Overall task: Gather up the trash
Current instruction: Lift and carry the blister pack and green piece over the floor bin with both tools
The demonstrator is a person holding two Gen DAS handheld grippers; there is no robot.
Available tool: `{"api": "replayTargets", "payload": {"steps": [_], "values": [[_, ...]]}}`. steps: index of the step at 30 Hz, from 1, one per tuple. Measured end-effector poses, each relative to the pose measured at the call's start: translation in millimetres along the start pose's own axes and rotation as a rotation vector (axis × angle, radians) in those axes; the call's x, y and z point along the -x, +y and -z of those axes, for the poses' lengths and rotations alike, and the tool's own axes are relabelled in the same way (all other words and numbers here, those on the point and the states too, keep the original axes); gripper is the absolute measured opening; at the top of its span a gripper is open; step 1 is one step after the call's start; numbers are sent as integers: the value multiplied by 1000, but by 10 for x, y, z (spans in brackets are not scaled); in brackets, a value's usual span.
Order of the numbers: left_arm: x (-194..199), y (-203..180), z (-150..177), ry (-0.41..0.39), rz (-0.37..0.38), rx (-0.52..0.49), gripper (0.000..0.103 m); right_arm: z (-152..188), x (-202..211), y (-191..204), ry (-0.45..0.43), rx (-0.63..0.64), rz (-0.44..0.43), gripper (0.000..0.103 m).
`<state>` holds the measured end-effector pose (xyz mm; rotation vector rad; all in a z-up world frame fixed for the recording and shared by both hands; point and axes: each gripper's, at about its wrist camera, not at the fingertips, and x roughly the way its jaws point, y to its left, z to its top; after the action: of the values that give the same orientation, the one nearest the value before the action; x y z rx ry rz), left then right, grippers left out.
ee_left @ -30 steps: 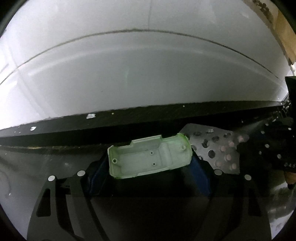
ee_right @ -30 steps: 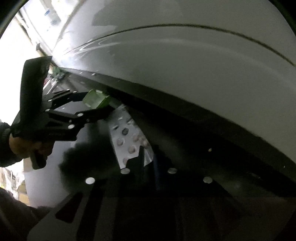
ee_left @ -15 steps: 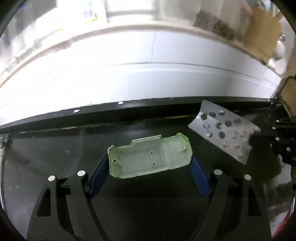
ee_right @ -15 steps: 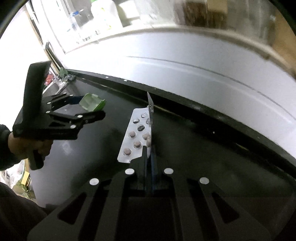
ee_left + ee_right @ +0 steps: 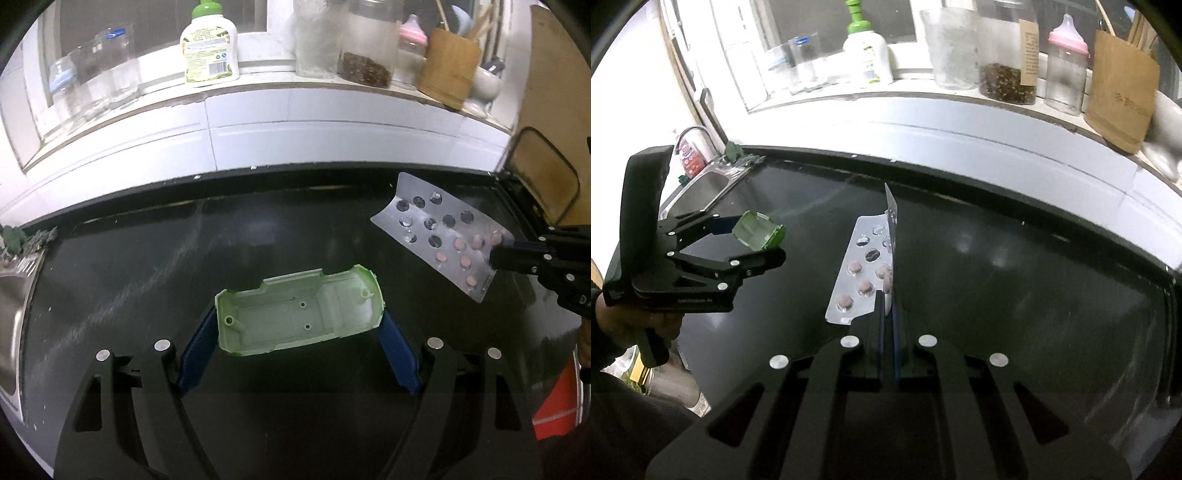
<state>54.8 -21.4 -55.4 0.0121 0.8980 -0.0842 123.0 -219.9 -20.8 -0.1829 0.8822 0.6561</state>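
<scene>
Our left gripper (image 5: 299, 332) clamps the green shell (image 5: 299, 310); our right gripper (image 5: 888, 291) pinches the blister pack (image 5: 862, 273), its lower corner hidden behind the fingers.

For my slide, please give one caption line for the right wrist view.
Right gripper holds a pill strip; left gripper holds a green plastic shell.

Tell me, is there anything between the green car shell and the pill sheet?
Nothing. In the left wrist view, only bare black countertop shows between the green car shell and the pill sheet, each held up by its own gripper.
</scene>
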Motion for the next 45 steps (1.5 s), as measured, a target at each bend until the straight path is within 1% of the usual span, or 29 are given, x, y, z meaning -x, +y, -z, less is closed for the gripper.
{"api": "replayTargets", "payload": {"steps": [3, 6, 11, 14, 17, 20, 22, 26, 27, 29, 33, 35, 36, 37, 39, 42, 45], "values": [[120, 98, 143, -3, 5, 4, 78, 165, 109, 158, -2, -3, 11, 4], [233, 110, 233, -15, 3, 6, 78, 280, 208, 279, -8, 1, 22, 4], [489, 275, 374, -46, -26, 34, 78, 295, 286, 563, -27, 33, 15, 4], [646, 440, 462, -62, -56, 72, 78, 220, 255, 833, -36, 72, -16, 4], [901, 725, 654, -83, -114, 137, 78, 117, 178, 1169, -39, 131, -65, 4], [1135, 983, 868, -96, -178, 197, 78, 36, 74, 1606, -36, 203, -133, 4], [1344, 1219, 1092, -102, -235, 258, 78, -1, -8, 1915, -29, 249, -182, 4], [1705, 1646, 1553, -98, -333, 387, 78, -36, -216, 2656, 5, 350, -297, 4], [1825, 1786, 1739, -92, -368, 434, 78, -29, -262, 2820, 15, 372, -320, 4], [1968, 1939, 1969, -87, -408, 490, 78, 2, -369, 3207, 38, 423, -372, 4], [2268, 2276, 2592, -61, -486, 625, 78, 108, -556, 3882, 92, 500, -471, 4], [2351, 2348, 2817, -52, -508, 664, 78, 191, -643, 4201, 126, 542, -501, 4], [2401, 2416, 2987, -43, -518, 692, 78, 240, -673, 4326, 139, 558, -510, 4], [2427, 2454, 3085, -40, -521, 708, 78, 297, -727, 4490, 163, 577, -521, 4], [2456, 2548, 3304, -26, -525, 745, 78, 384, -794, 4694, 195, 594, -532, 4], [2442, 2673, 3533, -10, -519, 777, 78, 501, -954, 4956, 246, 612, -528, 4], [2381, 2802, 3693, 0, -504, 795, 78, 585, -1129, 5166, 296, 604, -524, 4]]}}
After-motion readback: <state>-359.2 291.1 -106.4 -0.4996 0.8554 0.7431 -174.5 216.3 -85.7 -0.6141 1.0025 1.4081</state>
